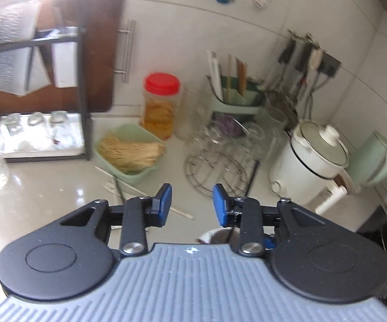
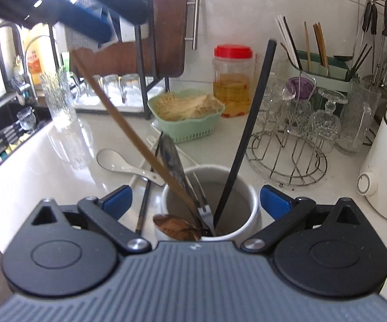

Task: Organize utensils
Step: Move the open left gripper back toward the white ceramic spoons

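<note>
The right gripper (image 2: 196,201) stands wide open, its blue pads either side of the white cup (image 2: 209,201) without touching it, so nothing is gripped there. The cup sits on the white tabletop (image 2: 59,177) right in front of that gripper and is already loaded: a black chopstick (image 2: 247,134) leans up and to the right out of it, a long wooden handle (image 2: 129,123) slants up to the left, and metal cutlery (image 2: 190,182) is stacked between them, with a brown spoon bowl (image 2: 177,228) at the near rim. Over on the tabletop beside the cup lies a white ceramic spoon (image 2: 118,163), with loose chopsticks (image 2: 145,201) lying next to it. The left gripper (image 1: 192,205) is partly open and empty, nothing between its pads, held above the tabletop; in the right view it shows blurred at the top left, close to the upper end of the wooden handle, though I can't tell whether they touch. Behind, a green basket (image 2: 190,131) of pale strands, a red-lidded jar (image 2: 233,80), a wire rack (image 2: 287,161) of glasses, and a green holder (image 2: 325,67) with more chopsticks.
</note>
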The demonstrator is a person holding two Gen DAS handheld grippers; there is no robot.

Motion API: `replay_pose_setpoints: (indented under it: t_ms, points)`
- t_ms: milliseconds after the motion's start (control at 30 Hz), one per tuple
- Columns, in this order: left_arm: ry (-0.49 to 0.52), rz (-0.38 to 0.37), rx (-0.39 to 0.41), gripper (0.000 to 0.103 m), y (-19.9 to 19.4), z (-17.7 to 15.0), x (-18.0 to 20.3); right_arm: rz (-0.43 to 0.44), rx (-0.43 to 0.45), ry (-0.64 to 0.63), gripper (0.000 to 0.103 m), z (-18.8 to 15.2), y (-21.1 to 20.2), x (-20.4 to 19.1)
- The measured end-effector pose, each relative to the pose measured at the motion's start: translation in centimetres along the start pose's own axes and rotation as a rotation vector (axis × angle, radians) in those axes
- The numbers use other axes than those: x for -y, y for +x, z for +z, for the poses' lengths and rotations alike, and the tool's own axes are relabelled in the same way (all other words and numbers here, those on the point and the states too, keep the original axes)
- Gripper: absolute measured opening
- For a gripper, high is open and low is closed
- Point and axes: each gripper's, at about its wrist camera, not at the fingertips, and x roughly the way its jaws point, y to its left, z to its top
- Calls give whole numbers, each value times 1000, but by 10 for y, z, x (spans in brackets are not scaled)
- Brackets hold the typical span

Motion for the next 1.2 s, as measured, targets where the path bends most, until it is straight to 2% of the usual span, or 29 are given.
replay_pose_setpoints:
  t_ms: [300,633,800,1033,1200]
  points:
    - [-108,72,18,39,-20,-14,-45,25,-16,31,103,-1,-1,2]
    - [-172,97,-34,39,-6,-36,-98,-56,-51,27,101,-8,11,-4]
    - [-107,87,-95,39,19,-40,-123,-103,-69,16,91,-11,19,-7]
    - [20,30,-204,39,70,-42,-141,-120,-71,36,90,-11,20,-7]
    - [45,-20,-278,39,110,-49,-141,-159,-77,61,90,-10,22,-10]
